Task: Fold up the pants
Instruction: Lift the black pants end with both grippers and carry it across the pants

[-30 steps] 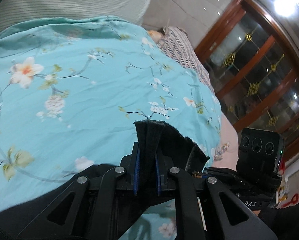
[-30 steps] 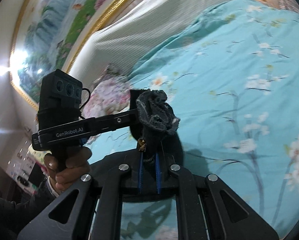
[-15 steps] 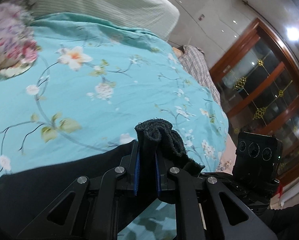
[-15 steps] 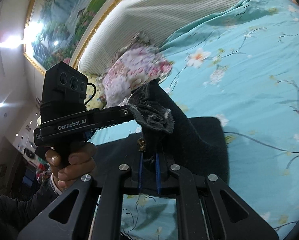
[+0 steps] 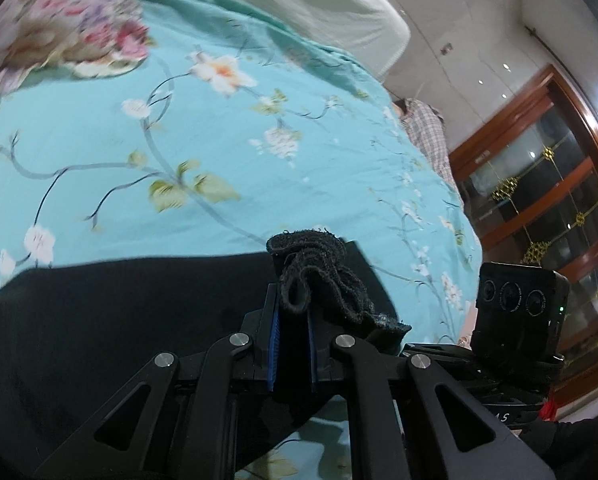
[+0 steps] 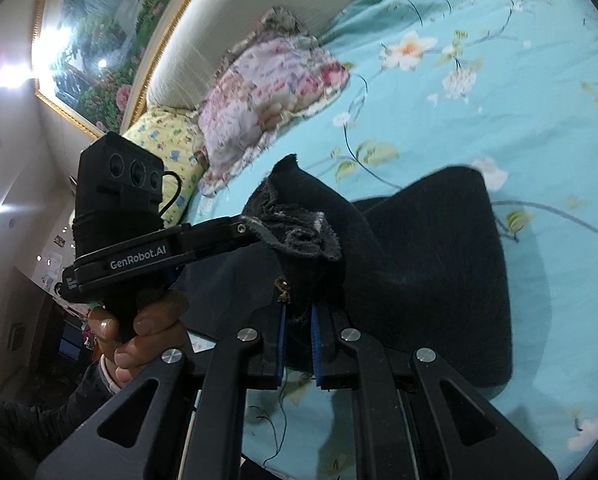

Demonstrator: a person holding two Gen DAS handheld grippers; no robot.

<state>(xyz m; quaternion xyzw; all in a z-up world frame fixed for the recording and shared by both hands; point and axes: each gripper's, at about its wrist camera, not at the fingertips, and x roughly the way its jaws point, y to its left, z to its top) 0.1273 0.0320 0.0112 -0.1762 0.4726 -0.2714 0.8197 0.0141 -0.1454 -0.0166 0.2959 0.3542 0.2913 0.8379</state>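
Note:
The black pants (image 5: 99,320) lie on the turquoise flowered bedspread (image 5: 219,152). My left gripper (image 5: 293,320) is shut on a bunched frayed hem end of the pants (image 5: 315,264), held just above the cloth. My right gripper (image 6: 298,320) is shut on another bunched end of the pants (image 6: 295,232), next to a small brass zipper pull (image 6: 283,290). The rest of the pants (image 6: 439,272) spreads on the bed to the right in the right wrist view. The two grippers are close together; the left gripper's body (image 6: 151,256) shows in the right wrist view.
A pink flowered pillow (image 6: 267,92) and a yellow pillow (image 6: 159,148) lie at the head of the bed by the white headboard (image 6: 299,4). A plaid cloth (image 5: 427,128) lies at the far bed edge. A wooden glass-door cabinet (image 5: 547,200) stands beyond.
Both grippers have carried the pants ends across the bed toward the pillows. More of the black cloth now lies spread on the bedspread beneath them. Both stay shut.

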